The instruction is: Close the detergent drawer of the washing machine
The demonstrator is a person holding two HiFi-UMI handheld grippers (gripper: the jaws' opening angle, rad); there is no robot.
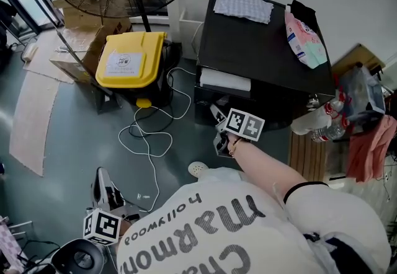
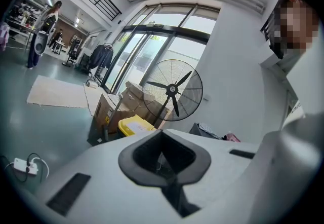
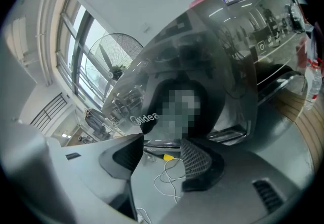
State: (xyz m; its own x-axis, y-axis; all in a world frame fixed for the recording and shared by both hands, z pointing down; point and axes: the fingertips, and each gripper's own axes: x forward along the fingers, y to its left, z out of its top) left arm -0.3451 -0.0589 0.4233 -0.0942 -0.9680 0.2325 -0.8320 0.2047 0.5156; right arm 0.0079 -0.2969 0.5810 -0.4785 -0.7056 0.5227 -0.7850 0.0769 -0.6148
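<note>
Detergent drawer (image 1: 224, 79): a white strip standing out from the upper front of the black washing machine (image 1: 260, 43), just beyond and above the right gripper (image 1: 218, 129). Seen from above, what is in the drawer cannot be made out. The right gripper's jaws are spread with nothing between them. They face the machine's dark door (image 3: 177, 106), with only floor and a white cable (image 3: 169, 177) in the gap. The left gripper (image 1: 102, 186) is well apart from the machine, low over the floor, its jaws clenched together on nothing. Ahead of it stands a yellow bin (image 1: 130, 62) with its lid down, contents hidden. On the machine's top, past the right gripper, lie a checked cloth (image 1: 243, 3) and a pink-and-green packet (image 1: 304, 40).
</note>
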